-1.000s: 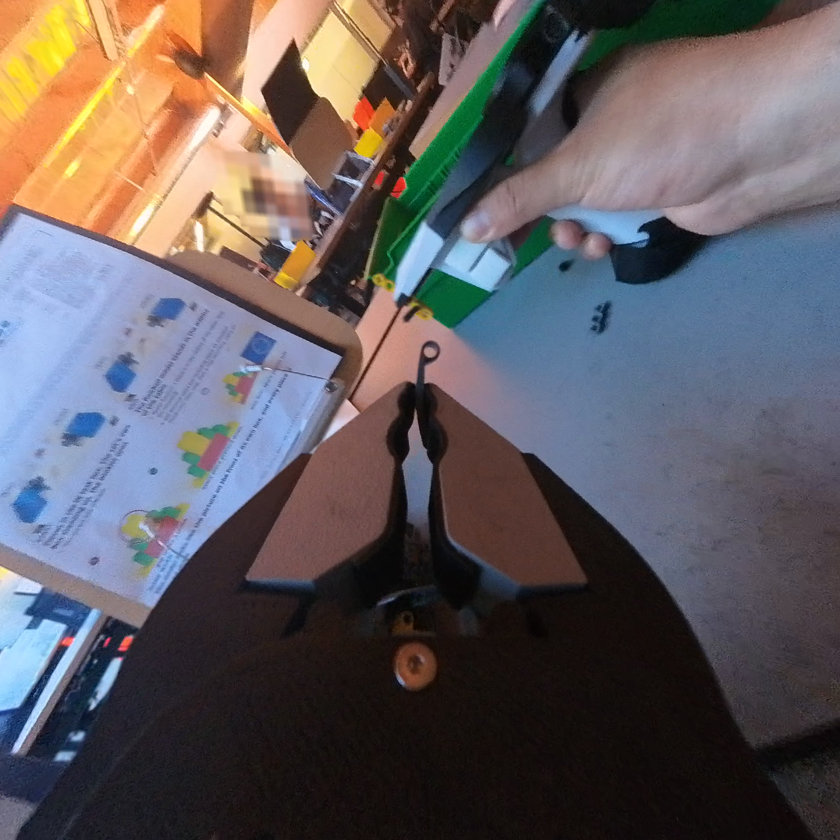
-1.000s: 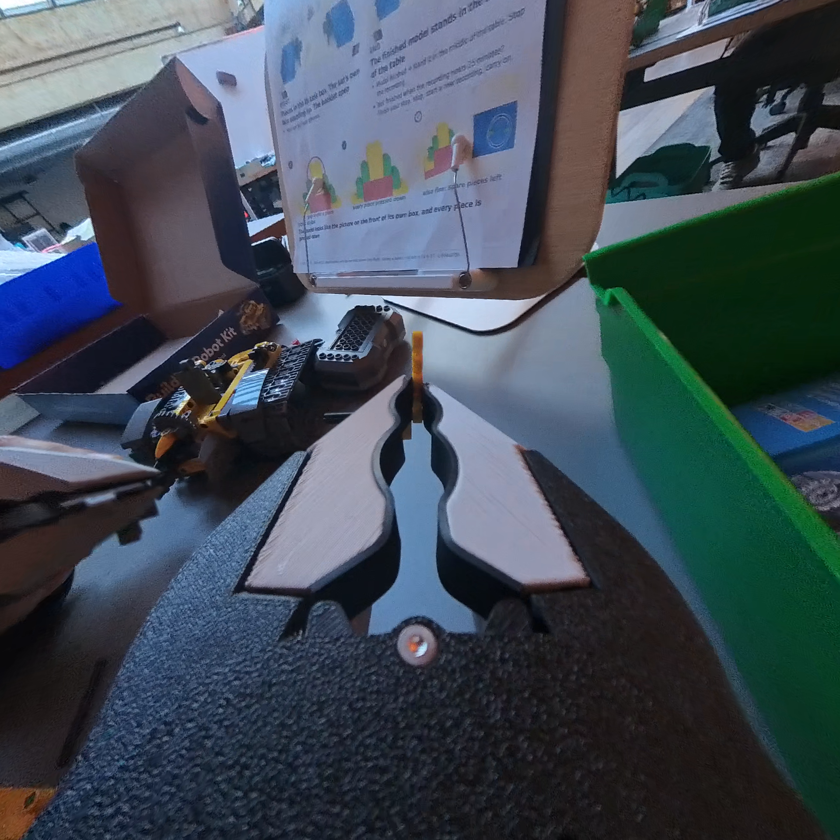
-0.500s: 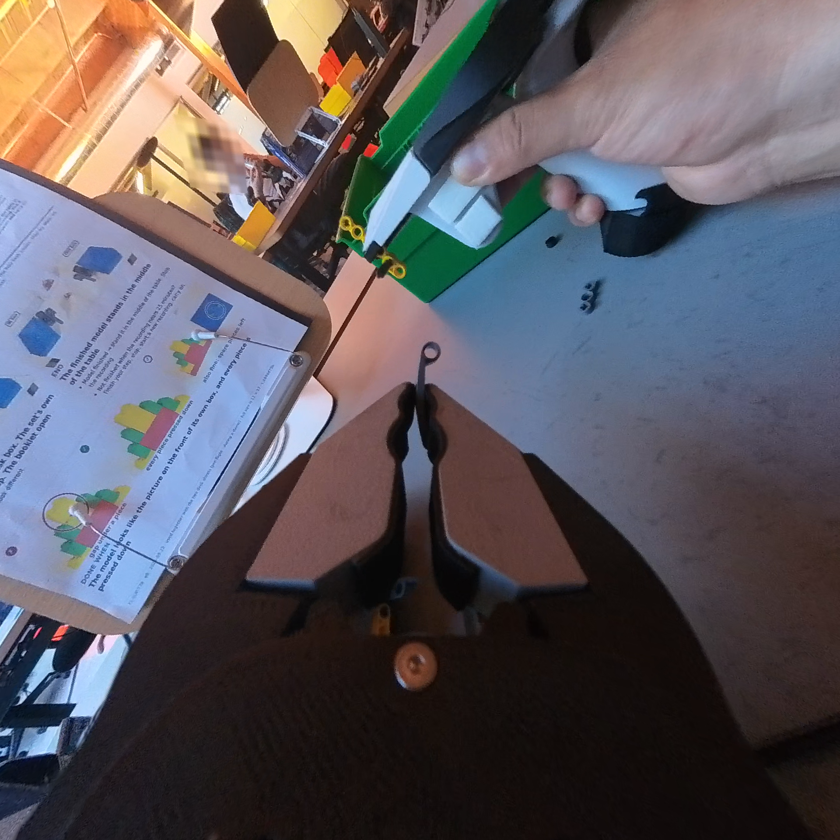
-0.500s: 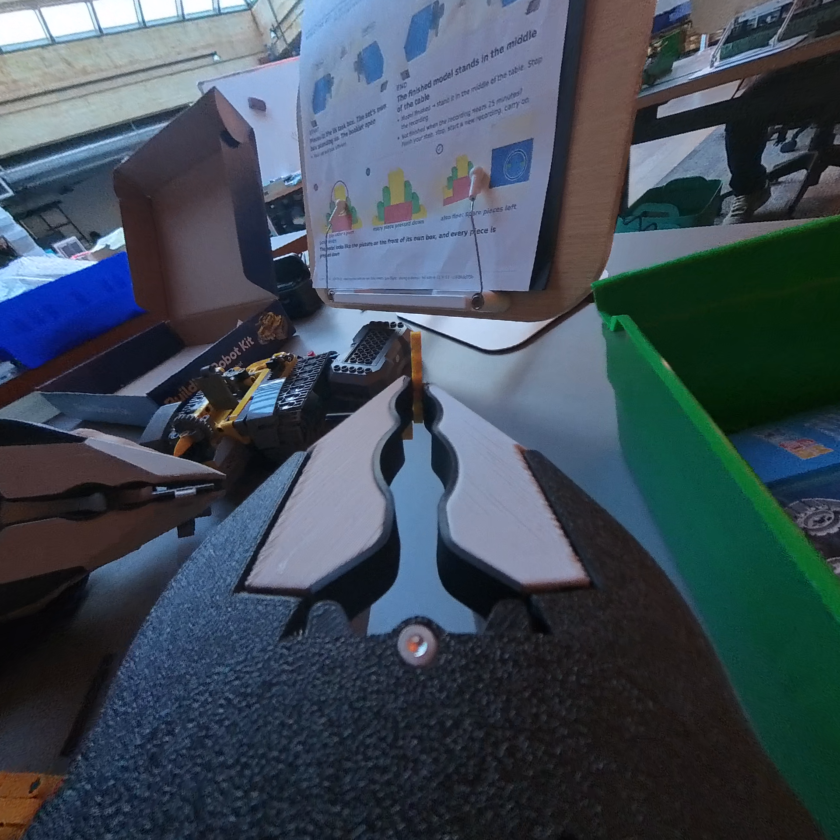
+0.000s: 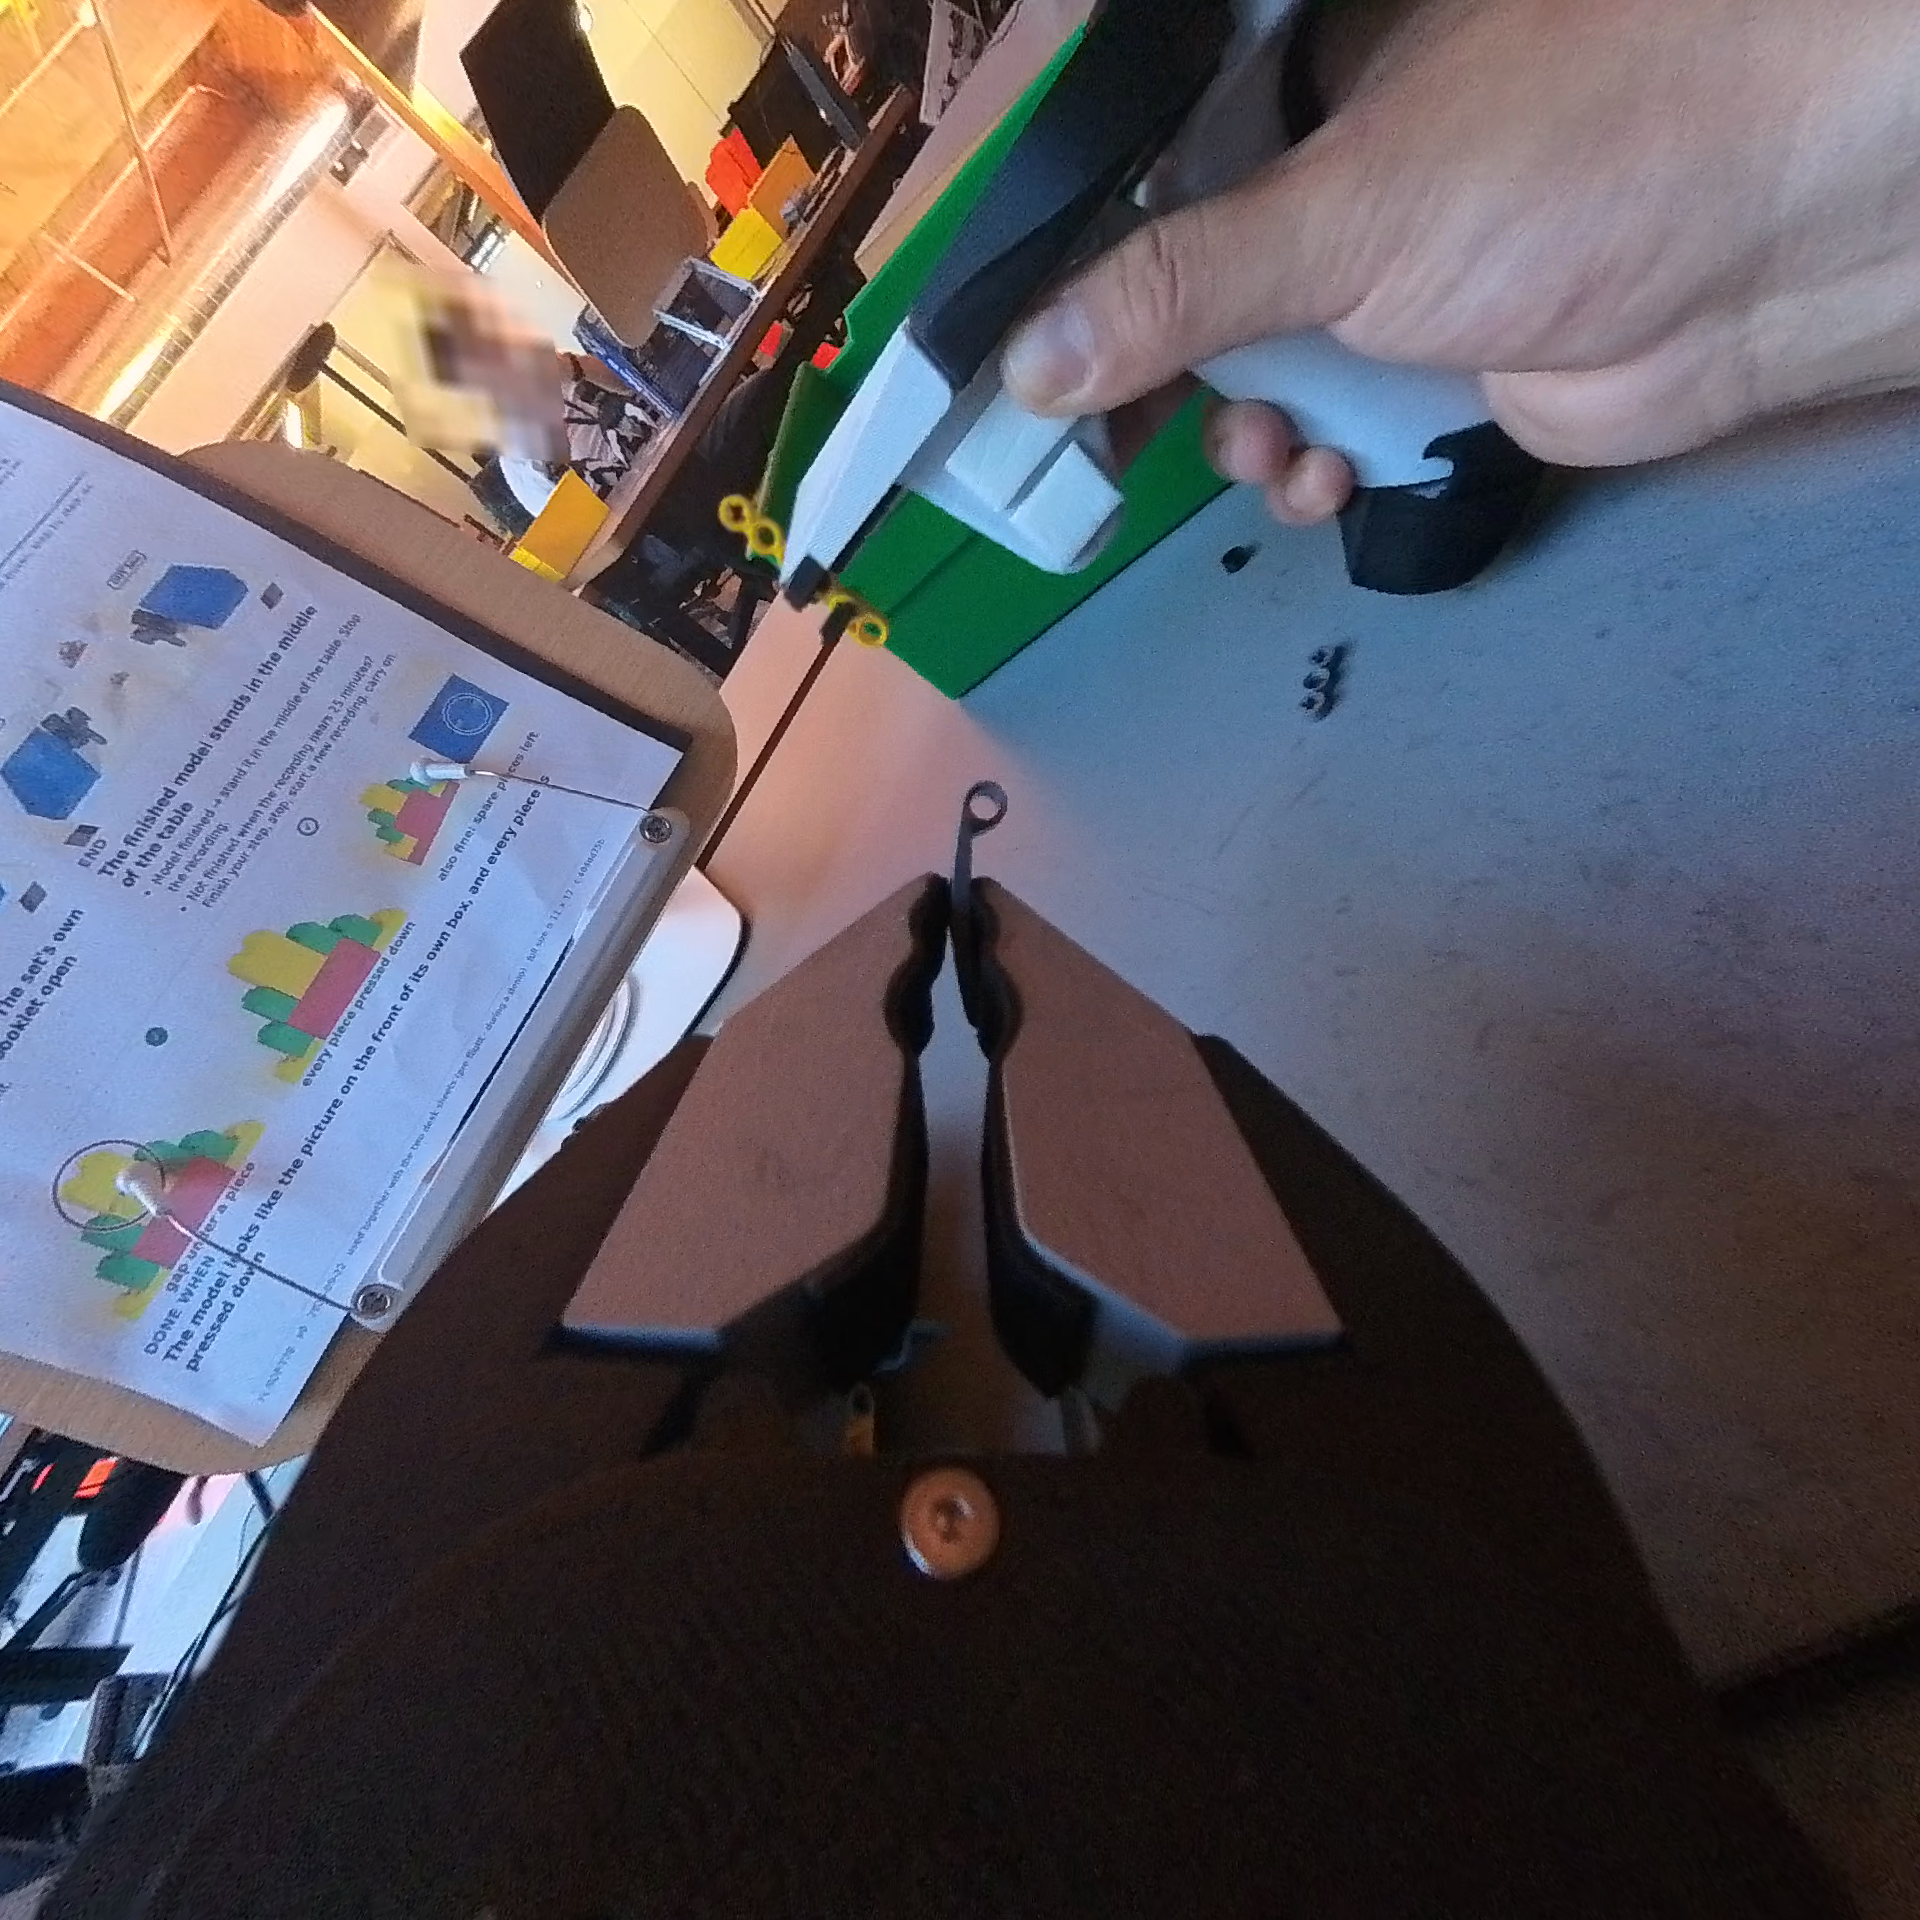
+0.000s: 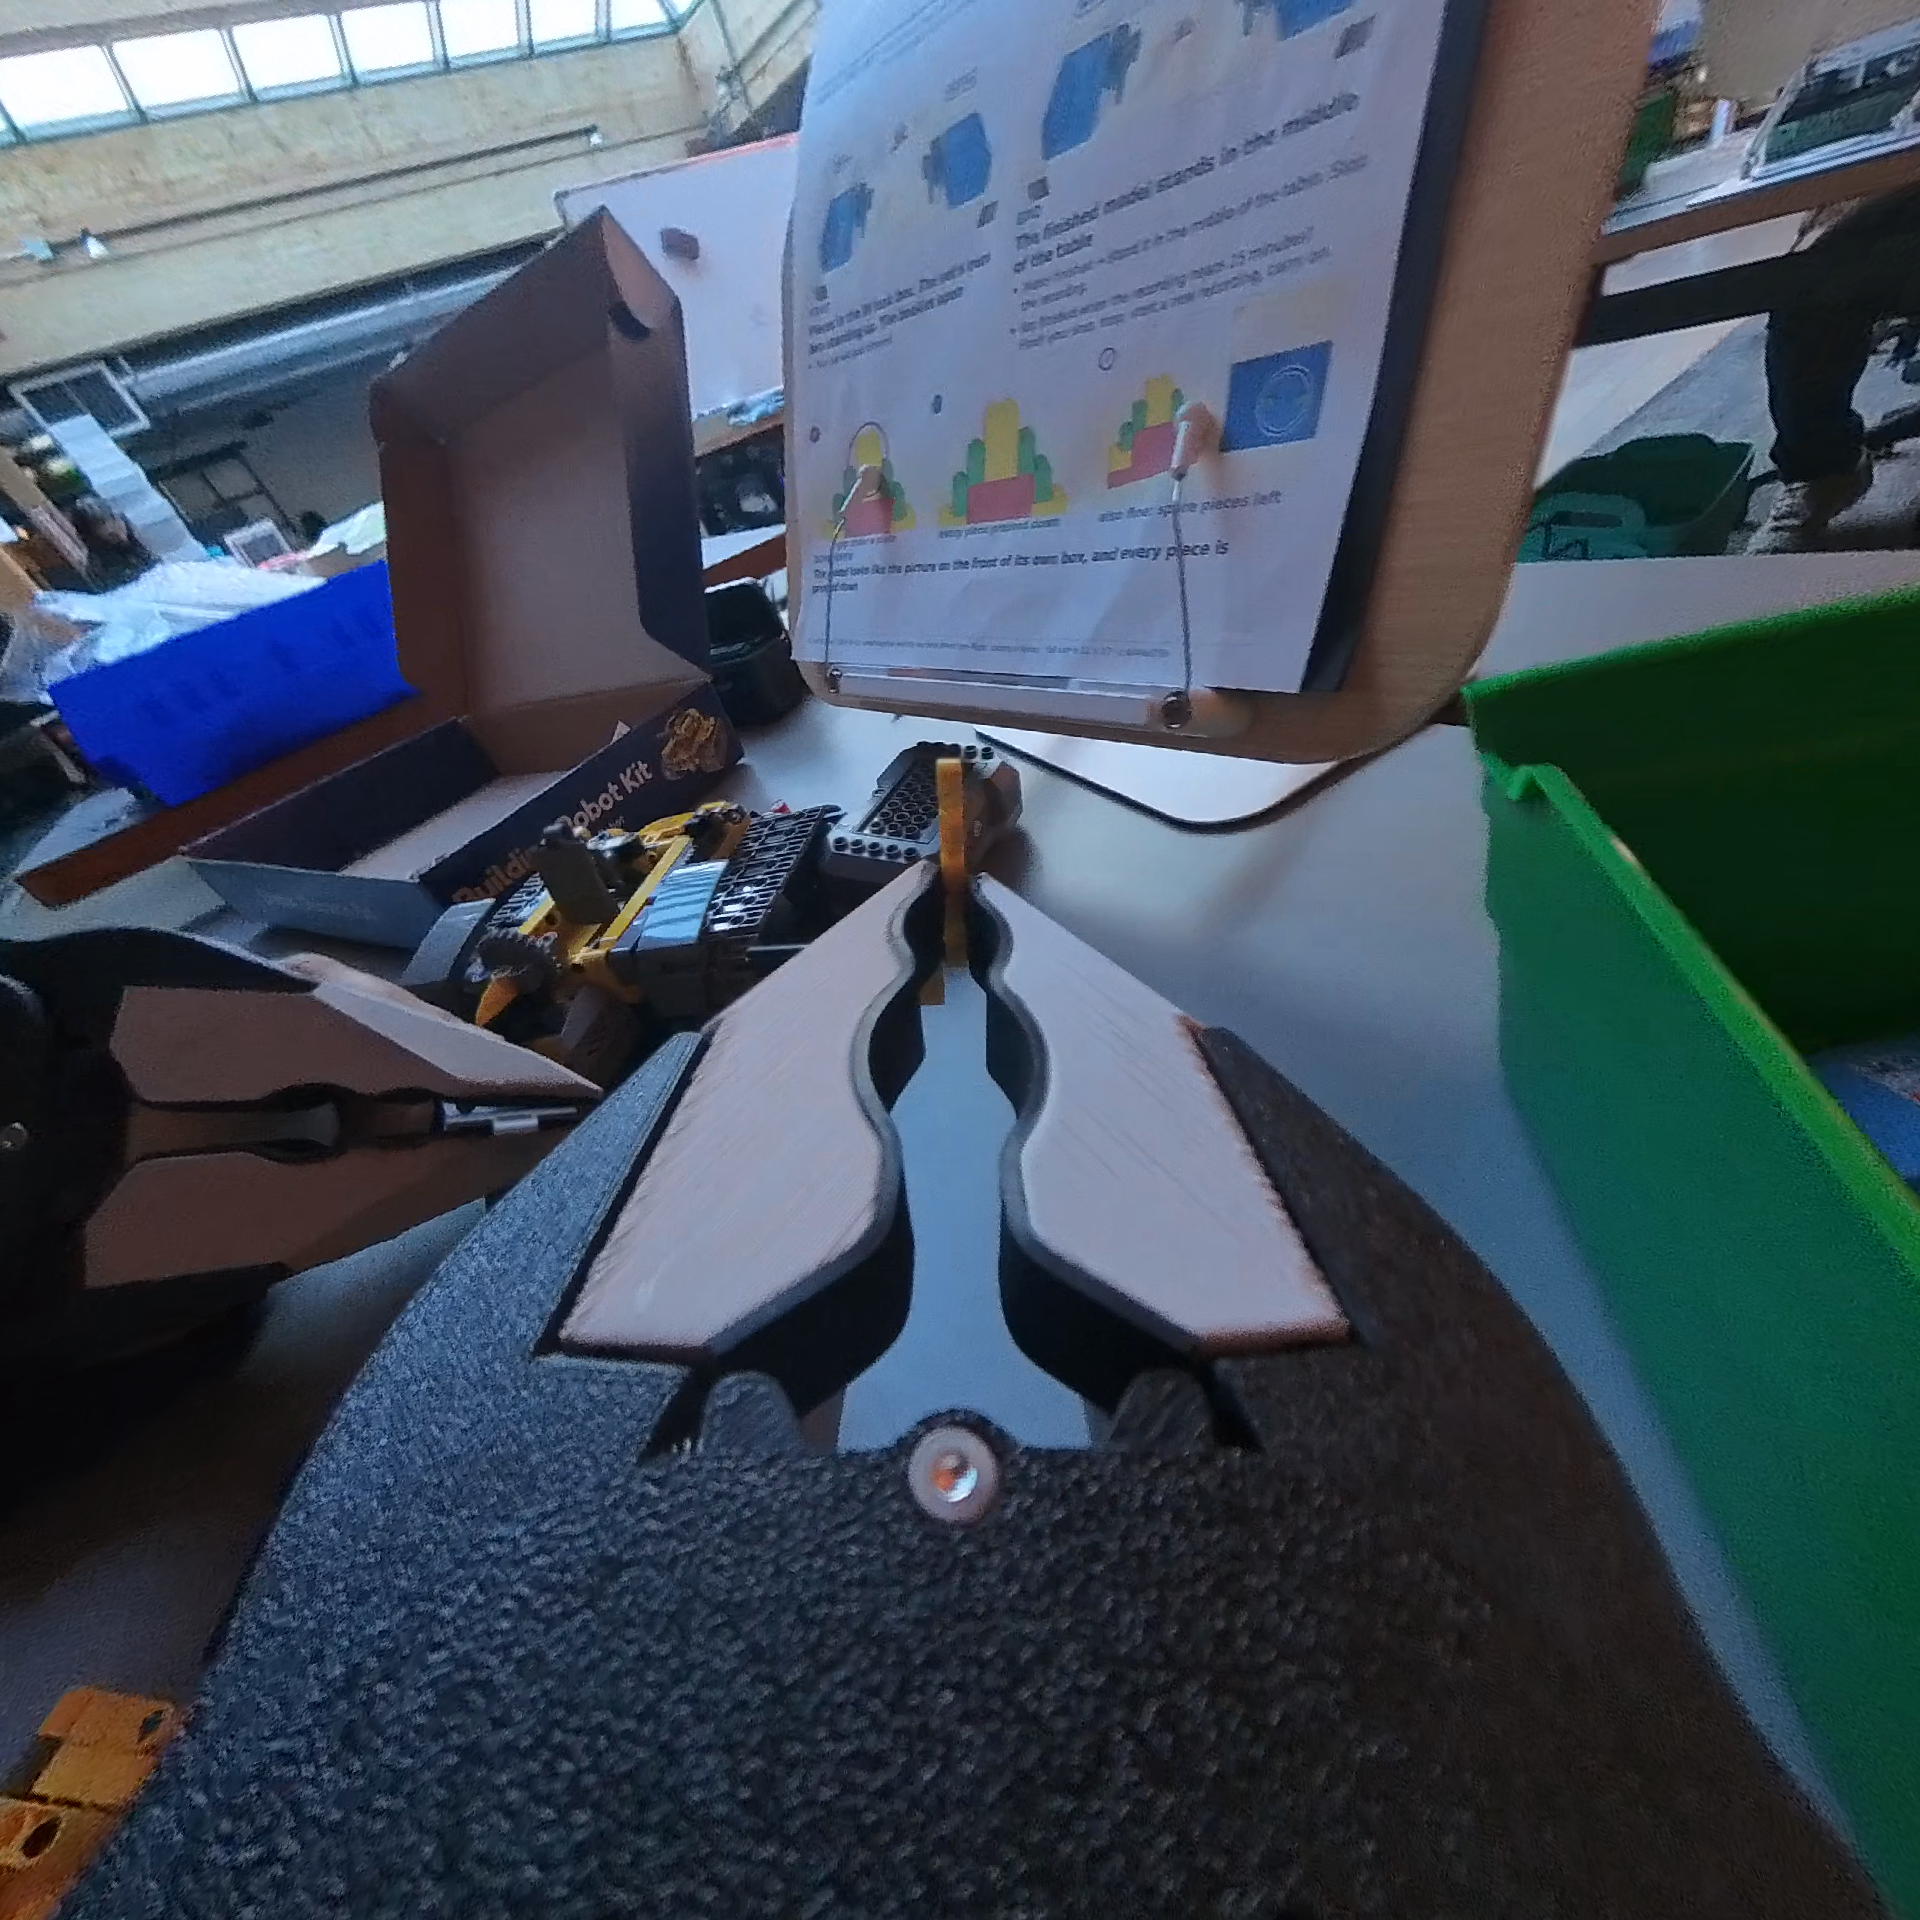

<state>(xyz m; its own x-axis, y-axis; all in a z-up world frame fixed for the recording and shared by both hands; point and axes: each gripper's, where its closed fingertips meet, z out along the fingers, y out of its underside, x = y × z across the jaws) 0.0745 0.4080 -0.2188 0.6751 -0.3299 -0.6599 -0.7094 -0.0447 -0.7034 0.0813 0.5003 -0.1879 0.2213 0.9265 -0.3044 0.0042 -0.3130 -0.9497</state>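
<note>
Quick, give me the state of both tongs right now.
Left tongs: shut on a thin black piece with a ring end.
Right tongs: shut on a slim yellow piece, near the yellow and black model.

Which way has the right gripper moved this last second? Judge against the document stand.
Yes: the right gripper swung left. The document stand sits farther right in its view, and its yellow piece now overlaps the brick model.

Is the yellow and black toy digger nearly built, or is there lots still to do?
Partly built: the yellow and black model stands on the table. In hand: the left gripper pinches a thin black piece, and the right gripper pinches a yellow piece. Left: small black bits lie loose; the rest I cannot tell.
</note>
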